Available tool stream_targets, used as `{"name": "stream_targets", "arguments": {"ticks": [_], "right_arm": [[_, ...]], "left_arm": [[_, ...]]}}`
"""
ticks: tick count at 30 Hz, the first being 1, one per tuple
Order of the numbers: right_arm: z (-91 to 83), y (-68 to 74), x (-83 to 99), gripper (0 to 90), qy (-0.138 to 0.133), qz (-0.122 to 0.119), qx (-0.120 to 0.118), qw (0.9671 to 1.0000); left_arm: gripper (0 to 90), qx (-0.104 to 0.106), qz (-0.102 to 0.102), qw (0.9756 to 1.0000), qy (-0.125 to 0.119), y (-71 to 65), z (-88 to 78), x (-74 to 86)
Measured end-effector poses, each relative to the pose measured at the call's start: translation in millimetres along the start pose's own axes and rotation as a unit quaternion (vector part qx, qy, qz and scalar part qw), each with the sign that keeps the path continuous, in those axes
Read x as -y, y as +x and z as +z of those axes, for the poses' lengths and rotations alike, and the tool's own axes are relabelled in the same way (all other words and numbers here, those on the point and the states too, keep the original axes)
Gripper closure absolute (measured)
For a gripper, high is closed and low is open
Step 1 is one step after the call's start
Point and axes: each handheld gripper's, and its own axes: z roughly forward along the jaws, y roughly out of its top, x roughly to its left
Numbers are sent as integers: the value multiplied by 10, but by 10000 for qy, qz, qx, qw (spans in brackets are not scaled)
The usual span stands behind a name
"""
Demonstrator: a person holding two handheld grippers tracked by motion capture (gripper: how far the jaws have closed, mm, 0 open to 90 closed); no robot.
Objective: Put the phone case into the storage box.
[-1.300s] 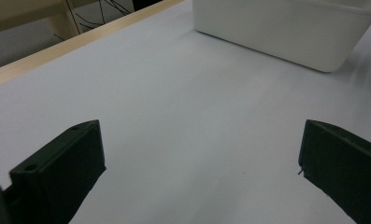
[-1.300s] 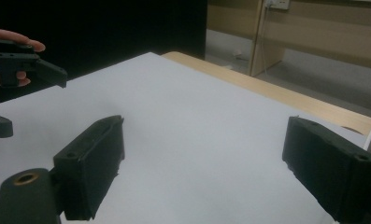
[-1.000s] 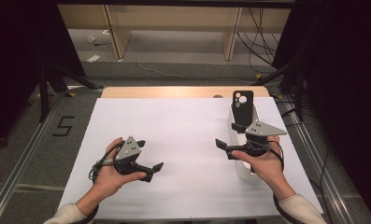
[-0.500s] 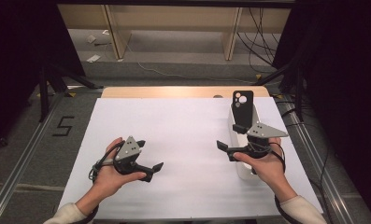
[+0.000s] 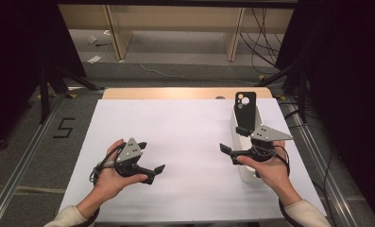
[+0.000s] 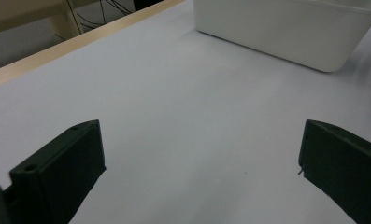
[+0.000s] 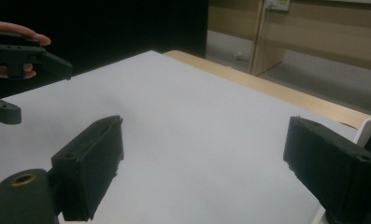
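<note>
— Tools first: how do they stand?
— Left tool (image 5: 149,163) and right tool (image 5: 232,142), matte black with blocky jaws, are both spread, pinching nothing.
— And the things?
— Smooth white rectangular bin (image 5: 244,163) lies under the right hand, on the matte white worktop (image 5: 185,132); a black phone case (image 5: 245,111) stands in it.

We see a grey floor (image 5: 34,156), wooden furniture legs (image 5: 116,33), black curtains (image 5: 345,94) and loose cables (image 5: 265,28).

A long white plastic bin (image 5: 245,170) lies lengthwise at the desk's right side. A black phone case (image 5: 246,112) with round camera cutouts stands upright at its far end.
</note>
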Motion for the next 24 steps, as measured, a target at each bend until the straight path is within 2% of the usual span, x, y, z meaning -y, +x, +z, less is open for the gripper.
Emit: {"name": "stream_targets", "arguments": {"ticks": [24], "right_arm": [[-105,3,80,134,20,9,-9,10000]], "left_arm": [[0,3,6,10000,10,2,0,2]]}}
